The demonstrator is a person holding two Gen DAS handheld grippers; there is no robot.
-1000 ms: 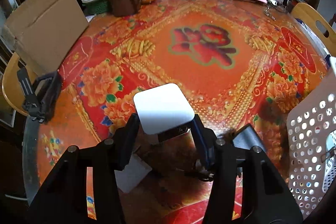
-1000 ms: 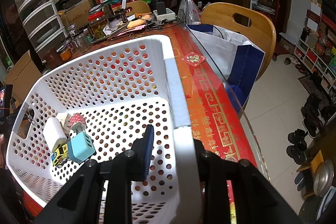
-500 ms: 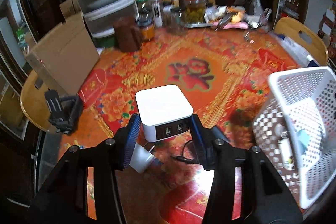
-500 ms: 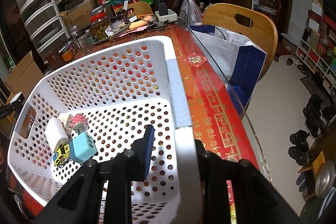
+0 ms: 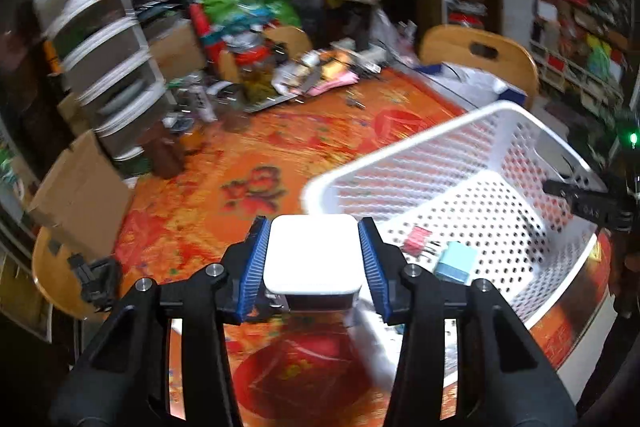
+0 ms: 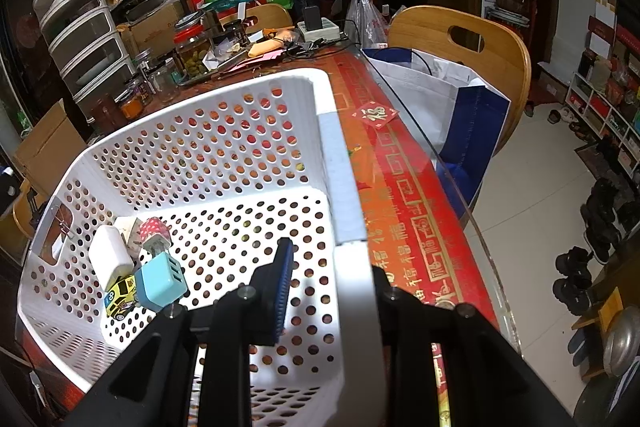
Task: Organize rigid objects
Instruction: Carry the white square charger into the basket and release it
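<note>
My left gripper (image 5: 314, 263) is shut on a white square router box (image 5: 312, 257) and holds it in the air at the near-left corner of the white perforated basket (image 5: 400, 163). My right gripper (image 6: 332, 291) is shut on the basket's right rim (image 6: 352, 267); one finger is inside the wall, the other outside. In the basket lie a light blue charger (image 6: 160, 281), a white adapter (image 6: 110, 255), a red dotted plug (image 6: 154, 231) and a small yellow toy car (image 6: 120, 297). The blue charger (image 5: 456, 261) also shows in the left wrist view.
The round table (image 5: 224, 163) has a red floral cloth under glass. Jars and clutter (image 6: 192, 55) stand at its far side. A wooden chair (image 6: 460, 47) with a blue and white bag (image 6: 452, 107) stands to the right. A cardboard box (image 5: 80, 187) is at left.
My left gripper has lifted the white box off the table and carried it right, up to the basket's corner. My right gripper has stayed shut on the basket rim.
</note>
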